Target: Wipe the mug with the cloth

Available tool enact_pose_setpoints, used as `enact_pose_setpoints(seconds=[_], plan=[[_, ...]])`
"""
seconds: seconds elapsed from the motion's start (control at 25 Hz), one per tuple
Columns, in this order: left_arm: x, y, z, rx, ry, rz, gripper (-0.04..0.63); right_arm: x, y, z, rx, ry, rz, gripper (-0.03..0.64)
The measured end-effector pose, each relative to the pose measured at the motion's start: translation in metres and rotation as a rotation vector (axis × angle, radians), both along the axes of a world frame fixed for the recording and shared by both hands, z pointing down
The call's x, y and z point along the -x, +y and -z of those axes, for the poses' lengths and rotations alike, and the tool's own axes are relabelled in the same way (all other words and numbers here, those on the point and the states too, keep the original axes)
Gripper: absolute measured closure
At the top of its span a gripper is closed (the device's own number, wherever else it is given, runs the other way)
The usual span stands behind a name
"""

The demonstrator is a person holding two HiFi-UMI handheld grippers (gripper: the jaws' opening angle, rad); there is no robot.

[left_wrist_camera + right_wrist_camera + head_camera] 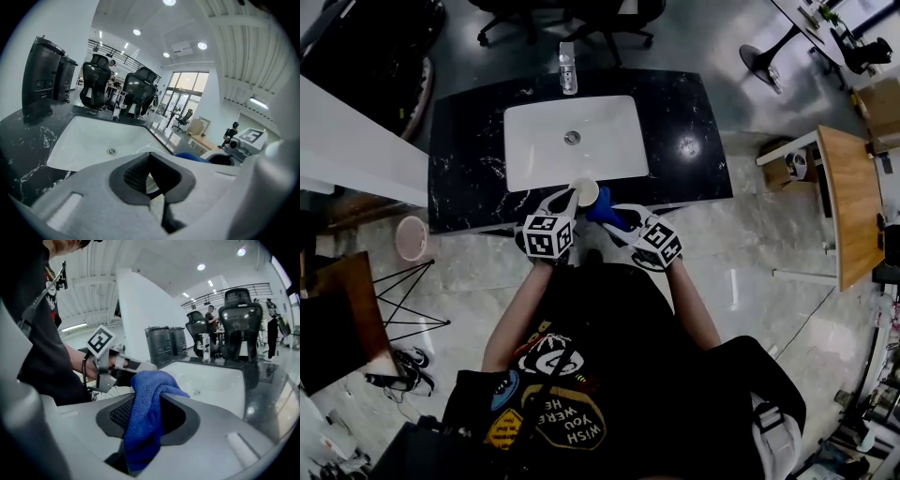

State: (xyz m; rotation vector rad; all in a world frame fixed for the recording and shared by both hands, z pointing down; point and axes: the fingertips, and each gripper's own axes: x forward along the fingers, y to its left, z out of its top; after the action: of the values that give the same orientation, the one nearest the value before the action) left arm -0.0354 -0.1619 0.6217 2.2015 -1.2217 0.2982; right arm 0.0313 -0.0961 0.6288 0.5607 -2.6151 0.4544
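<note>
In the head view a white mug (pixel 585 191) hangs over the front rim of the white sink (pixel 534 150). My left gripper (pixel 572 195) grips it from the left, and only a pale sliver shows between its nearly closed pads (pixel 136 176). A blue cloth (pixel 602 212) touches the mug's right side, and my right gripper (pixel 614 217) is shut on it. In the right gripper view the cloth (pixel 145 399) bulges up out of the jaws and hides the mug. The cloth's top (pixel 190 156) also peeks over the jaw in the left gripper view.
The sink is set in a black marbled counter (pixel 684 141) with a faucet (pixel 568 67) at the far side. Two black bins (pixel 44 75) stand at the counter's left end. Office chairs are beyond, a wooden table (pixel 848 202) is at the right, and a pale bucket (pixel 411 238) sits on the floor at the left.
</note>
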Motion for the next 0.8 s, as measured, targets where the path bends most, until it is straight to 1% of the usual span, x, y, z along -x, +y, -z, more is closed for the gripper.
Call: enact_pose_setpoints(seconds=[0.08, 0.16, 0.24, 0.28, 0.32, 0.4, 0.44, 0.48, 0.68, 0.72, 0.76, 0.8], plan=[[0.001, 0.001, -0.001, 0.0, -0.001, 0.0, 0.592, -0.021, -0.027, 0.001, -0.045, 0.063, -0.118, 0.482], [0.002, 0.002, -0.001, 0.0, -0.006, 0.0, 0.592, -0.048, -0.055, -0.002, -0.081, 0.162, -0.263, 0.48], [0.004, 0.003, -0.002, -0.001, -0.013, -0.001, 0.592, -0.07, -0.072, -0.012, -0.064, 0.246, -0.375, 0.48], [0.005, 0.003, -0.003, -0.003, -0.018, -0.001, 0.592, -0.076, -0.075, -0.021, -0.043, 0.281, -0.398, 0.48], [0.006, 0.004, -0.003, -0.006, -0.023, -0.002, 0.592, -0.077, -0.075, -0.031, -0.025, 0.312, -0.4, 0.476], [0.007, 0.004, -0.003, -0.013, -0.028, -0.002, 0.592, -0.072, -0.072, -0.048, -0.011, 0.341, -0.373, 0.436], [0.007, 0.005, -0.003, -0.016, -0.029, -0.002, 0.592, -0.069, -0.072, -0.05, -0.01, 0.322, -0.366, 0.406], [0.006, 0.005, -0.001, -0.019, -0.028, -0.001, 0.592, -0.065, -0.071, -0.046, -0.009, 0.278, -0.371, 0.386], [-0.002, 0.014, 0.007, -0.043, -0.039, 0.011, 0.592, -0.053, -0.066, 0.008, 0.036, -0.083, -0.454, 0.347], [-0.004, 0.015, 0.009, -0.052, -0.04, 0.015, 0.592, -0.055, -0.064, 0.02, 0.024, -0.134, -0.466, 0.357], [-0.006, 0.017, 0.012, -0.062, -0.04, 0.02, 0.592, -0.057, -0.063, 0.031, -0.004, -0.167, -0.473, 0.417], [-0.007, 0.018, 0.015, -0.072, -0.039, 0.028, 0.592, -0.058, -0.061, 0.042, -0.042, -0.181, -0.476, 0.511]])
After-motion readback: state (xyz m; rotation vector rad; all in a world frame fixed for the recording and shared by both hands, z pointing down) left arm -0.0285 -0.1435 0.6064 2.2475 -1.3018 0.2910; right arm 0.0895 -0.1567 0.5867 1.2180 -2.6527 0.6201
